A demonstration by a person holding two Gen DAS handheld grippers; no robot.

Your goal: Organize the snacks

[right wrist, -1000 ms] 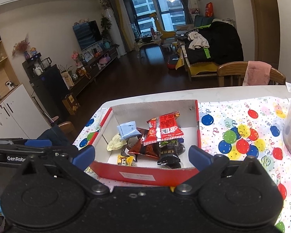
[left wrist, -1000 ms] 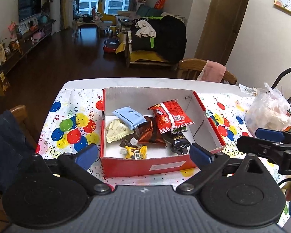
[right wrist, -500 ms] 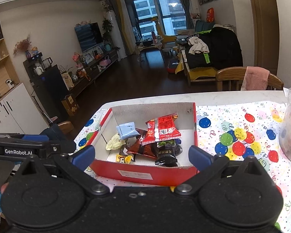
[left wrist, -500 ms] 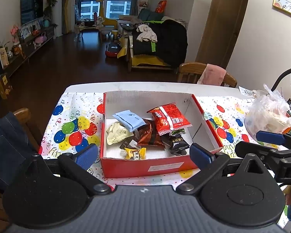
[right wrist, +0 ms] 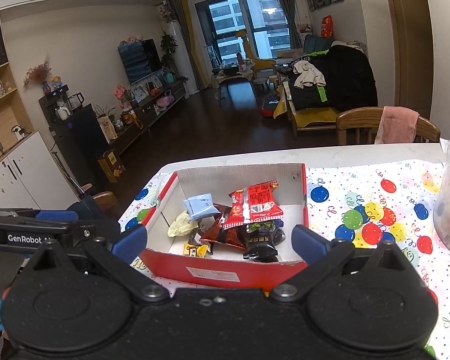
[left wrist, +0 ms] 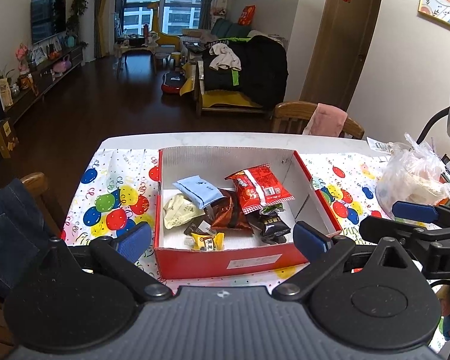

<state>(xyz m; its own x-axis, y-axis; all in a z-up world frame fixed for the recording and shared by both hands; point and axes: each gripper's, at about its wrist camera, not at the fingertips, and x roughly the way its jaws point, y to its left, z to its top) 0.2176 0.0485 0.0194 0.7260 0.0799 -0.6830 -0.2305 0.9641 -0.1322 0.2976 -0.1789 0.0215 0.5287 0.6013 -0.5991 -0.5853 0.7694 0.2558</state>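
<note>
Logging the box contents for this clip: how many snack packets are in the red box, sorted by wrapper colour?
In the red box, as far as the pile shows:
Red packet: 1
Light blue packet: 1
Pale yellow packet: 1
Brown-orange packet: 1
Yellow packet: 1
Black packet: 1
Small dark packet: 1
Total: 7, possibly more hidden underneath.

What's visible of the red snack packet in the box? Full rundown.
The red snack packet is a glossy foil-like pillow pack with serrated end seals and a white printed label panel. It looks sealed and puffed. It lies tilted on top of the pile, propped on the brown packet and over the black packet, toward the right side of the red box. No gripper touches it.
</note>
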